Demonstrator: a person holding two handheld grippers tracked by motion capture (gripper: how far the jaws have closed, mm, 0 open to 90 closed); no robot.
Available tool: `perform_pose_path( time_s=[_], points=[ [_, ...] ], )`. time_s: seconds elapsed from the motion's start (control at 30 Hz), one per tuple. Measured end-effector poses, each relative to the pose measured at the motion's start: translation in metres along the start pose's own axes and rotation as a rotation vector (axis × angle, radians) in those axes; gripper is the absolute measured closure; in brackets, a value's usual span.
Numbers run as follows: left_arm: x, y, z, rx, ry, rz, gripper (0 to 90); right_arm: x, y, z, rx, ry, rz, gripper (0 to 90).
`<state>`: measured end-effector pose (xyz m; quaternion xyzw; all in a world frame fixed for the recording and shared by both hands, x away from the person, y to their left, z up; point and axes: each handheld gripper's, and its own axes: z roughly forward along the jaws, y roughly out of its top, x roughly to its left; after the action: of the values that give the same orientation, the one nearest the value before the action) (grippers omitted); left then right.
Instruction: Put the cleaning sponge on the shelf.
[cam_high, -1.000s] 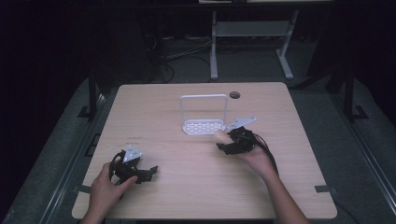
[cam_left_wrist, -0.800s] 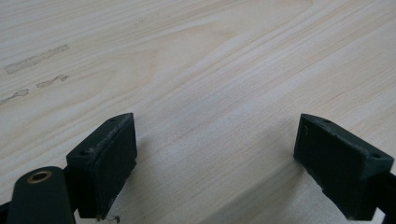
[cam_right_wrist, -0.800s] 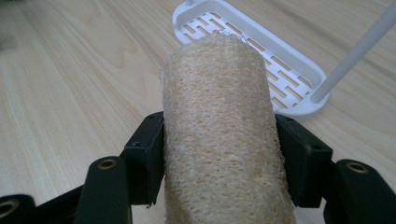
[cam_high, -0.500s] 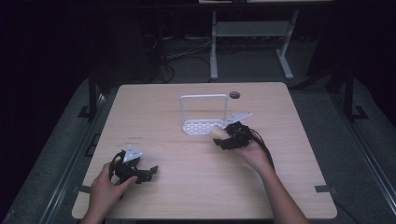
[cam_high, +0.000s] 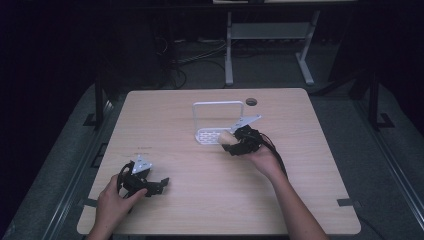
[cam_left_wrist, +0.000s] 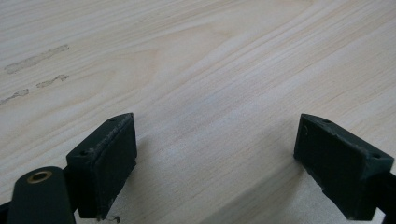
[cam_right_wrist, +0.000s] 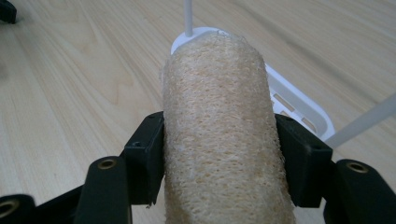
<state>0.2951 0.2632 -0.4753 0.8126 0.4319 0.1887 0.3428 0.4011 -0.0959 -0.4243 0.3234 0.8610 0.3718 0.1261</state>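
From where I stand, the right gripper (cam_high: 231, 145) sits just right of the middle of the high view, held in the person's right hand (cam_high: 263, 159), whose forearm comes up from the bottom edge. Its black jaws are clamped on a pale beige, rough-fibred loofah cylinder (cam_high: 226, 136). In the right gripper view that loofah cylinder (cam_right_wrist: 222, 135) runs up the centre of the frame, with a black pad (cam_right_wrist: 147, 156) pressed flat against each of its sides, so the grip is firm.

The far end of the loofah hangs over the front edge of a small white plastic rack with a slotted base and a tall wire hoop handle (cam_high: 210, 136), which stands near the centre of the high view, a little above the gripper. In the right gripper view the white rack (cam_right_wrist: 299, 109) peeks out behind and to the right of the loofah, one thin white rod rising at the top centre and another slanting at the right edge.

The left gripper (cam_high: 162, 184) rests low on the light wooden table (cam_high: 170, 115) in the lower left of the high view, under the person's left hand (cam_high: 116, 200). In the left gripper view the left gripper (cam_left_wrist: 215, 163) has its jaws spread wide apart with bare wood grain between them.

A small dark round disc (cam_high: 251, 101) lies near the table's far edge, above the rack.
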Motion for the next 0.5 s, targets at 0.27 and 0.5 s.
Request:
perform_pose_path(
  time_s=[0.27,0.5],
  points=[
    [0.0,0.0,0.0,0.0,0.0,-0.001,12.6,0.001,0.009,0.007,-0.002,0.002,-0.006,39.3],
    [0.0,0.0,0.0,-0.001,0.0,-0.001,12.6,0.0,0.017,0.014,0.0,0.001,-0.007,39.3]
  ],
)
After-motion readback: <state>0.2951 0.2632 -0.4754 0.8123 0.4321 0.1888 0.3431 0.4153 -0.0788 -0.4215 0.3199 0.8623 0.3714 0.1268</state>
